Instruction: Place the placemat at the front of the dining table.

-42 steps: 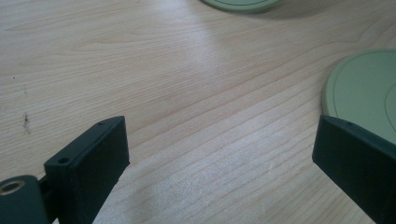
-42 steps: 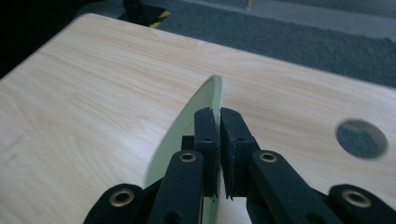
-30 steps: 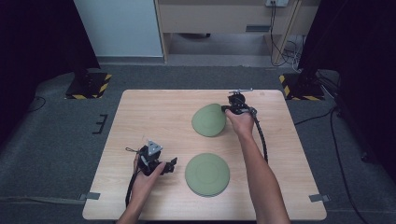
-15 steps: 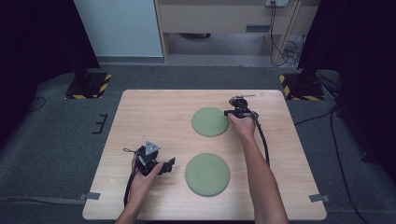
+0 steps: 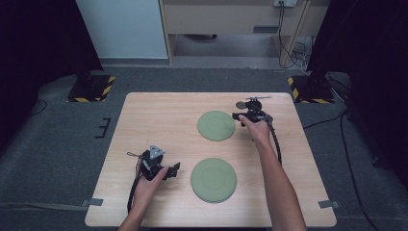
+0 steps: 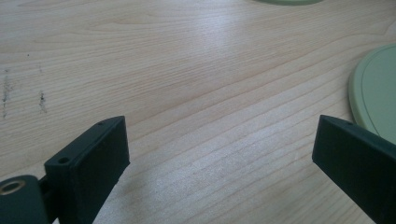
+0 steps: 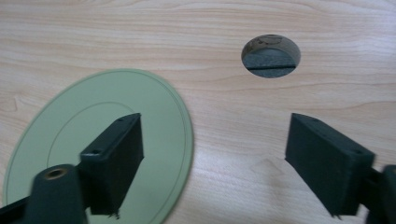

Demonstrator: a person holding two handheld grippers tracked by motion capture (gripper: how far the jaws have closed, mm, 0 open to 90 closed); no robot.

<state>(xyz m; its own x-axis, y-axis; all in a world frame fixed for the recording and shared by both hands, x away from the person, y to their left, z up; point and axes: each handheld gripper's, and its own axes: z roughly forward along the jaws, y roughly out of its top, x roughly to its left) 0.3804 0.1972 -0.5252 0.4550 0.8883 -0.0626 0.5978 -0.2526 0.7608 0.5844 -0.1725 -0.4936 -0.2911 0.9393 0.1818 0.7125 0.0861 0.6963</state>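
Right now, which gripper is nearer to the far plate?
Right. The right gripper sits just beside the right edge of the far plate, jaws open. The left gripper is at the near left, closer to the near plate.

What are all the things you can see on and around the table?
Plates: 2, pale green, flat on the table; far plate beside the right gripper, near plate right of the left gripper.
Table: 1, light wood, centre.
Hole: 1, round, in the tabletop past the right gripper.
Stand bases: 2, black with yellow stripes, on the floor at the far corners.
Left gripper: black, open, over bare wood.
Right gripper: black, open, at the far plate's edge.
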